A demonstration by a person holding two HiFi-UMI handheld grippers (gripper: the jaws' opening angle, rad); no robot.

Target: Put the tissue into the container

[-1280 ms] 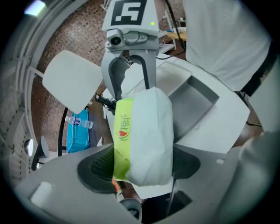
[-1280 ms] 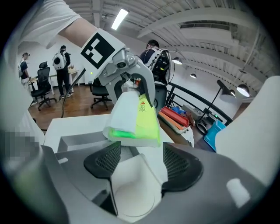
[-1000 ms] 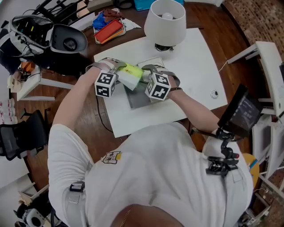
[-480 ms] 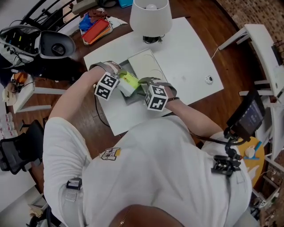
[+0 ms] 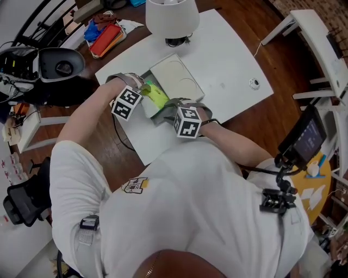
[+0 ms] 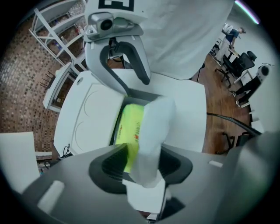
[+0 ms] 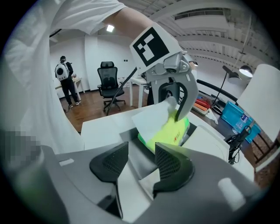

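Tissue pack (image 6: 131, 127): pinch white end firmly in closing left gripper (image 6: 144, 165); keep closing right gripper (image 7: 142, 164) empty alongside; lower flat into container (image 6: 142, 93).

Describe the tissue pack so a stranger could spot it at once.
On the white table, just in front of the white lamp, an open grey container stands beside its white lid. The tissue pack is at that container: the only lime-green thing there, with white tissue showing at one side.

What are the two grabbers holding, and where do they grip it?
The left gripper pinches the tissue pack by its white end, jaws closing on it. The right gripper, jaws closing, holds nothing.
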